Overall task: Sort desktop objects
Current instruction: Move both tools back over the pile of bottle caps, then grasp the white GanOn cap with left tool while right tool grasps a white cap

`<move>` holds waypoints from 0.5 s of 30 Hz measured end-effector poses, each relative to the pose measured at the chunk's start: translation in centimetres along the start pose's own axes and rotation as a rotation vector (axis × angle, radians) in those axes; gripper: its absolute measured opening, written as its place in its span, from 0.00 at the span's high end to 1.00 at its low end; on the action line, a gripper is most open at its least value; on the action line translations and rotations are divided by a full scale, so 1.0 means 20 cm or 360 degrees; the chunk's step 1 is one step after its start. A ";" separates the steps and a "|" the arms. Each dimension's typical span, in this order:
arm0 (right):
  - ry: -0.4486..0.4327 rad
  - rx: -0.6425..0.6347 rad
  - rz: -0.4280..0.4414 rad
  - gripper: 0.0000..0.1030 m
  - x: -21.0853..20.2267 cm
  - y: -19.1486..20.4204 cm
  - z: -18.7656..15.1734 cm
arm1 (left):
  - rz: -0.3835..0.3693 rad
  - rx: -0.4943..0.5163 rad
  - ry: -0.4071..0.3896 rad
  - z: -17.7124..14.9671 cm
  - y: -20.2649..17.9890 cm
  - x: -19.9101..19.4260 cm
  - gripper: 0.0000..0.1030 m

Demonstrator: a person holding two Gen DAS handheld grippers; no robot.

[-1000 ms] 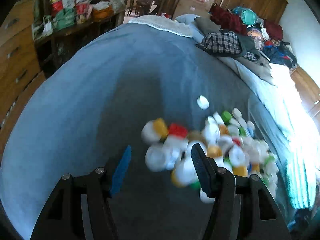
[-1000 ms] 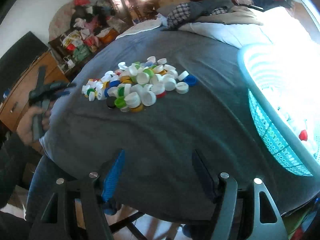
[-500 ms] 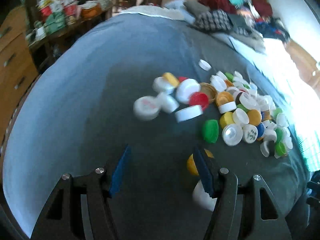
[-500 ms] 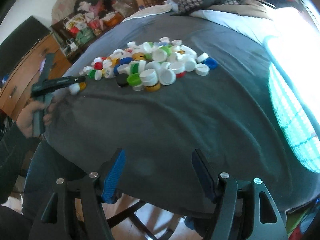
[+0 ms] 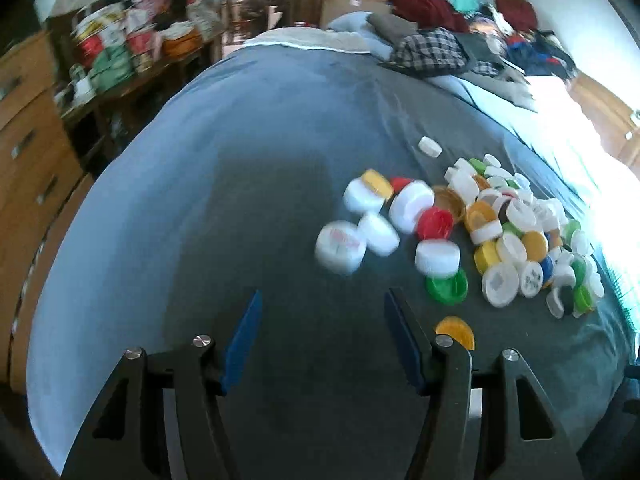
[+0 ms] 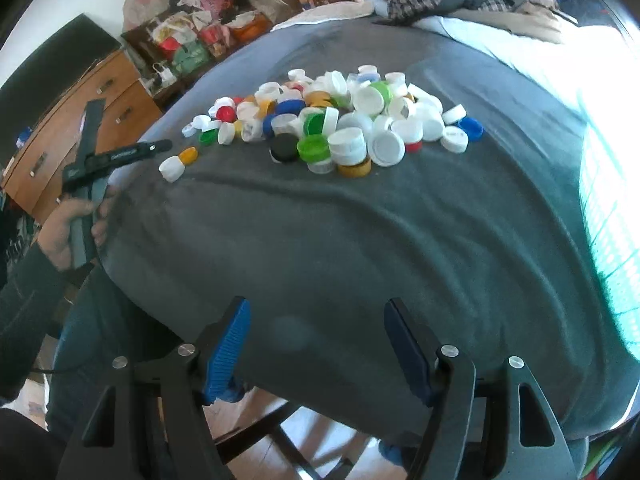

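A pile of bottle caps, white, yellow, green, red and blue, lies on a grey cloth-covered table. In the left wrist view the pile sits right of centre. My left gripper is open and empty, just short of the pile's near edge, with a yellow cap beside its right finger. The left gripper also shows in the right wrist view, next to a white cap and a yellow cap. My right gripper is open and empty over the table's near edge.
A teal perforated basket stands at the table's right side, washed out by light. Clothes are heaped at the far end. A wooden drawer chest and a cluttered shelf stand to the left.
The left gripper has pulled back from the pile, which spread out and now lies farther ahead and to the right. The right gripper has moved closer to the table.
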State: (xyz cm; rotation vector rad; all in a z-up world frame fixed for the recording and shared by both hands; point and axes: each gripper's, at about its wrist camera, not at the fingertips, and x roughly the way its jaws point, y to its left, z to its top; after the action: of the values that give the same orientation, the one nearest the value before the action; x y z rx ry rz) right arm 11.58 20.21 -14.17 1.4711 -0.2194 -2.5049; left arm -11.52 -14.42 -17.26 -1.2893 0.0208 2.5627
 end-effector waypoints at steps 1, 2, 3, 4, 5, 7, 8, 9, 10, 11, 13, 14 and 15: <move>0.0005 0.0002 -0.0005 0.28 0.00 0.00 0.00 | -0.0012 0.0032 -0.0001 0.03 -0.01 0.01 0.46; 0.0009 0.0000 -0.0011 0.28 0.00 0.01 -0.01 | -0.0008 0.0071 0.0001 0.05 -0.02 0.04 0.46; 0.0015 0.0001 -0.0014 0.28 0.01 0.01 -0.01 | 0.0020 0.0107 0.0012 0.07 -0.04 0.07 0.46; 0.0022 0.0004 -0.0014 0.28 0.01 0.01 -0.01 | 0.0028 0.0119 0.0025 0.07 -0.04 0.08 0.46; 0.0033 0.0009 -0.0014 0.28 0.02 0.02 -0.01 | 0.0018 0.0128 0.0057 0.09 -0.04 0.12 0.48; 0.0052 0.0006 -0.0010 0.29 0.04 0.03 -0.01 | 0.0027 0.0135 0.0083 0.09 -0.03 0.15 0.75; 0.0055 0.0000 -0.0009 0.31 0.05 0.05 -0.01 | 0.0023 0.0119 0.0081 0.09 -0.01 0.14 0.75; 0.0054 -0.0005 -0.0005 0.38 0.06 0.07 -0.01 | 0.0003 0.0097 0.0071 0.08 0.00 0.13 0.75; 0.0050 -0.0009 0.0000 0.47 0.06 0.09 0.00 | -0.0011 0.0084 0.0053 0.07 0.01 0.11 0.75; 0.0037 -0.0014 0.0003 0.51 0.07 0.11 0.01 | -0.0011 0.0069 0.0020 0.05 0.02 0.07 0.75; 0.0006 -0.0048 0.0018 0.51 0.08 0.18 0.04 | -0.0004 0.0038 -0.0026 0.03 0.04 0.03 0.75; -0.0001 -0.0084 0.0036 0.51 0.11 0.23 0.07 | 0.0006 0.0007 -0.0051 0.01 0.07 0.01 0.75; -0.0003 -0.0130 0.0059 0.51 0.14 0.29 0.11 | 0.0023 -0.0013 -0.0066 -0.01 0.08 0.00 0.75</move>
State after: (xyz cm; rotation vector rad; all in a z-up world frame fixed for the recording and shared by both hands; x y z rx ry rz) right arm 9.08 13.96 -14.11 1.4202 -0.1415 -2.4561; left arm -11.85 -16.02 -17.50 -1.2429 0.0111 2.6036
